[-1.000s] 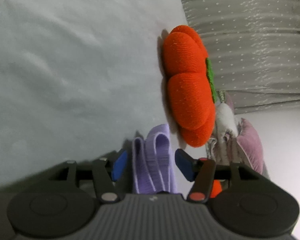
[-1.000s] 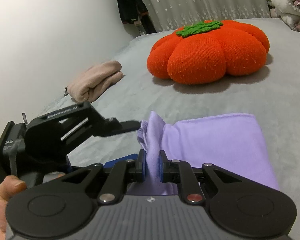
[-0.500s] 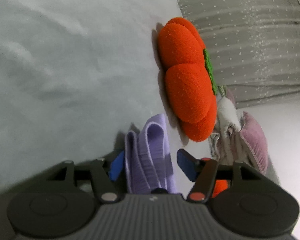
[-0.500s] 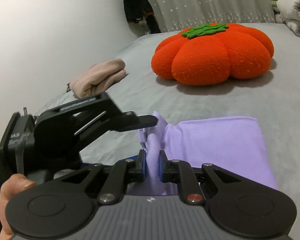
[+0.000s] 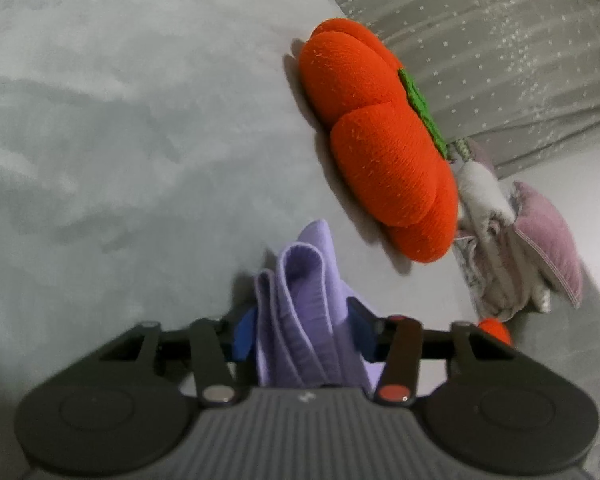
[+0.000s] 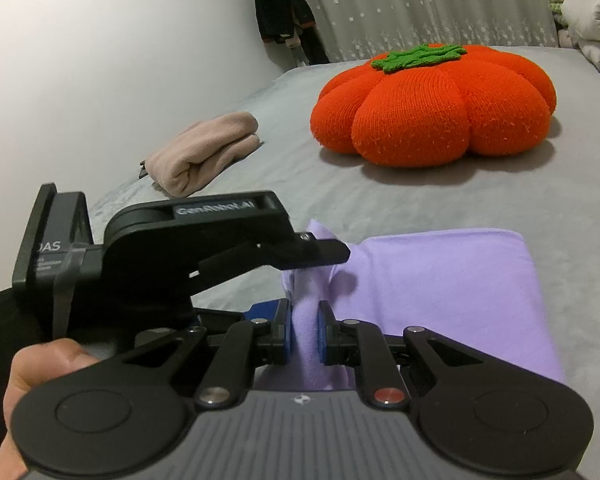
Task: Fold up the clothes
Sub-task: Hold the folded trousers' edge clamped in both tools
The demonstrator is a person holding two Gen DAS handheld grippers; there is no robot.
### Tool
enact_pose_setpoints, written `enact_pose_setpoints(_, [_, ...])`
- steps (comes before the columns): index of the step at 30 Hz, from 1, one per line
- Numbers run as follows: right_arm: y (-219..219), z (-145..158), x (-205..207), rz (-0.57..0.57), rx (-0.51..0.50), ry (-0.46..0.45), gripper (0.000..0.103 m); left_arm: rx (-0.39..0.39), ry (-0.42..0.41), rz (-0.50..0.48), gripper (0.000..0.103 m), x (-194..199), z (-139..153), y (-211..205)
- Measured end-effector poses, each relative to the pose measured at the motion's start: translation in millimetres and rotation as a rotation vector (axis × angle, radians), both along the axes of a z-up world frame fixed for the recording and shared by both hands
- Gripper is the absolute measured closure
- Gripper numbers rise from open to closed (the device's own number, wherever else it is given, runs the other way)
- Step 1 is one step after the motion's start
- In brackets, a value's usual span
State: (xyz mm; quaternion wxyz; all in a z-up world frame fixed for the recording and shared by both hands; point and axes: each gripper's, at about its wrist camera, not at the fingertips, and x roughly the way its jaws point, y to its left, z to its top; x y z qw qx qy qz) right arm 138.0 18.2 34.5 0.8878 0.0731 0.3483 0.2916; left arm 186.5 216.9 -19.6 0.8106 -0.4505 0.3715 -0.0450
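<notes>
Lilac cloth (image 6: 440,276) folded flat, corner bunched, pinched by right tongs (image 6: 303,330)

Left wrist view: looks forward along the left gripper (image 5: 302,326), rolled sideways, so the grey bed surface (image 5: 120,140) stands beside it; very near the purple cloth (image 5: 300,312).
Right wrist view: looks forward along the right gripper (image 6: 303,334), low over the bed, toward the curtain (image 6: 440,4).
Shared: purple cloth, orange pumpkin cushion (image 6: 432,108) ahead, clothes pile (image 5: 496,240); the right view also shows the left gripper.
</notes>
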Motion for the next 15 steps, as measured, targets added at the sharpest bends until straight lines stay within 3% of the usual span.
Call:
enact_pose_setpoints(4, [1.6,-1.4,-2.4,0.011,-0.008,-0.007,0.089,0.042,0.008,-0.008,0.066,-4.5,1.9,-1.1])
enact_pose_setpoints(9, [3.7,-4.7,-5.3,0.027,-0.012,-0.014,0.089,0.121,0.019,-0.015,0.081,-4.7,4.7,-3.7])
enact_pose_setpoints(15, [1.8,-6.5,-7.1,0.046,-0.009,-0.004,0.085,0.154,0.016,-0.026,0.085,-7.9,8.5,-5.0])
